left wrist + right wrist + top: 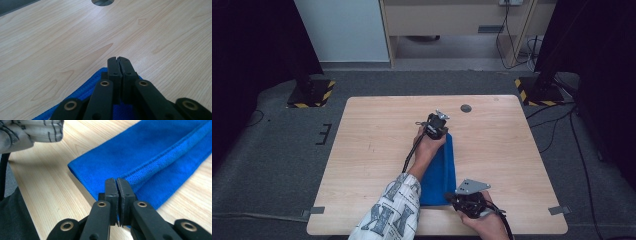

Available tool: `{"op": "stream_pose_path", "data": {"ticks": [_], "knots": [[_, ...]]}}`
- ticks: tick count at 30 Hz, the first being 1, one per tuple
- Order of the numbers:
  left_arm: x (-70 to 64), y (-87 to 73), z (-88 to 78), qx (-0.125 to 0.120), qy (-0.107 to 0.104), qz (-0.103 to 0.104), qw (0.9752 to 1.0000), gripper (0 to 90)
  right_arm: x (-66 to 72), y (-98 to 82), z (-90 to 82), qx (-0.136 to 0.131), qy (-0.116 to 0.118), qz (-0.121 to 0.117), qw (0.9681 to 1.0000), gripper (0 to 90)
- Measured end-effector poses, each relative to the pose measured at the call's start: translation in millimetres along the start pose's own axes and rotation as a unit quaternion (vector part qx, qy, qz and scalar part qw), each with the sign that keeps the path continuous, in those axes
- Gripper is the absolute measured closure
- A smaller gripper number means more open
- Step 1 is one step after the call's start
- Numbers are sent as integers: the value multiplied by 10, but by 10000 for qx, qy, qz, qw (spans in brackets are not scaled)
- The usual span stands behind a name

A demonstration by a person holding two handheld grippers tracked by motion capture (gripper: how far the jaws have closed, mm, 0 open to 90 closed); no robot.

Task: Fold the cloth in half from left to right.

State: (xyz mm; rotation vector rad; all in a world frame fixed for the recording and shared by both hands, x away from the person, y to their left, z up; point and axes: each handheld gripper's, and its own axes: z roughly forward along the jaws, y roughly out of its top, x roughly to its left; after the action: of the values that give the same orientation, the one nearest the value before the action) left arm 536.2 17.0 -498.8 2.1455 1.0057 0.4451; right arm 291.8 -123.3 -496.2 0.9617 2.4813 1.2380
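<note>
While both tools pinch blue towel ends, left view adds table hole.

- Left tongs: held in the left hand; jaws pressed together, tips meeting, pointed away from the person.
- Left forearm: stretched forward behind the left tongs, in a patterned sleeve.
- Right tongs: held in the right hand, near the person, well behind the left tongs; jaws closed, tips touching, pointed leftward.
</note>
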Motion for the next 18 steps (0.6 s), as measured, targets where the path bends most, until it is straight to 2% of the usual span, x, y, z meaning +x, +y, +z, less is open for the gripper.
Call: {"op": "stream_pose_path", "data": {"ticks": [3, 6, 8, 11, 13, 15, 18], "knots": [[2, -13, 14, 51, -37, -19, 10000, 877, -33, -22, -8, 37, -18, 87, 10000, 863], [11, -21, 20, 80, -187, -68, 9998, 863, -40, -42, 20, 138, 20, 113, 9998, 798], [22, -19, 3, 34, -166, -65, 9998, 844, -42, -52, 29, 130, 10, 93, 9999, 780], [39, -14, -21, -76, -105, -109, 9999, 730, -59, -51, 23, 102, -15, 162, 9998, 714], [51, -11, -32, -123, -97, -155, 9998, 612, -79, -51, 17, 113, -52, 171, 9998, 644], [72, -10, -43, -140, -168, -254, 9994, 514, -98, -57, 20, 137, -103, 216, 9996, 583], [102, -4, -74, -257, -227, -360, 9988, 433, -125, -70, 32, 184, -153, 255, 9994, 477]]}}
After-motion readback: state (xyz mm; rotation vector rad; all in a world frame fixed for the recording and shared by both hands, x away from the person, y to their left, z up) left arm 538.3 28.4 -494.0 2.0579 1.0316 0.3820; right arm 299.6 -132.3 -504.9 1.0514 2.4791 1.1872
